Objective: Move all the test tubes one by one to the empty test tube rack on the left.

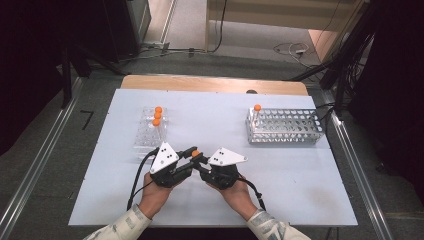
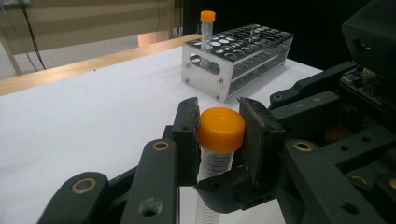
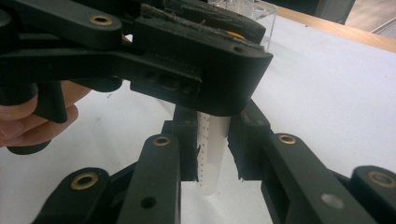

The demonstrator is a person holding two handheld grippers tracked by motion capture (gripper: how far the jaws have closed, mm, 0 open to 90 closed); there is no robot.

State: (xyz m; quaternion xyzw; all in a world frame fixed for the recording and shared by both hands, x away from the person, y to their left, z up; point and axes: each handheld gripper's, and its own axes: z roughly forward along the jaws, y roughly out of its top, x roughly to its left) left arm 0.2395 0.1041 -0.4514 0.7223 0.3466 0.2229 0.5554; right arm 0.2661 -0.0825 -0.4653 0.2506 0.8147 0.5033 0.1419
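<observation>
A clear tube with an orange cap [image 1: 195, 153] is held upright above the middle of the white table [image 1: 210, 210], between both grippers. My left gripper [image 2: 219, 122] is shut on the orange cap [image 2: 221, 129], one pad on each side. My right gripper [image 3: 212, 142] is shut on the tube's graduated body [image 3: 212, 154] lower down, crossing under the left one. In the high view the left gripper [image 1: 191, 156] and right gripper [image 1: 200, 161] meet tip to tip. The tube's rounded bottom hangs free above the table.
A clear plastic rack [image 1: 151, 134] with three orange-capped tubes [image 1: 157, 115] stands at the left. A metal rack [image 1: 285, 126] at the right holds one orange-capped tube [image 1: 257, 111] in its left end, also seen from the left gripper as the rack [image 2: 238, 56] and tube [image 2: 207, 32].
</observation>
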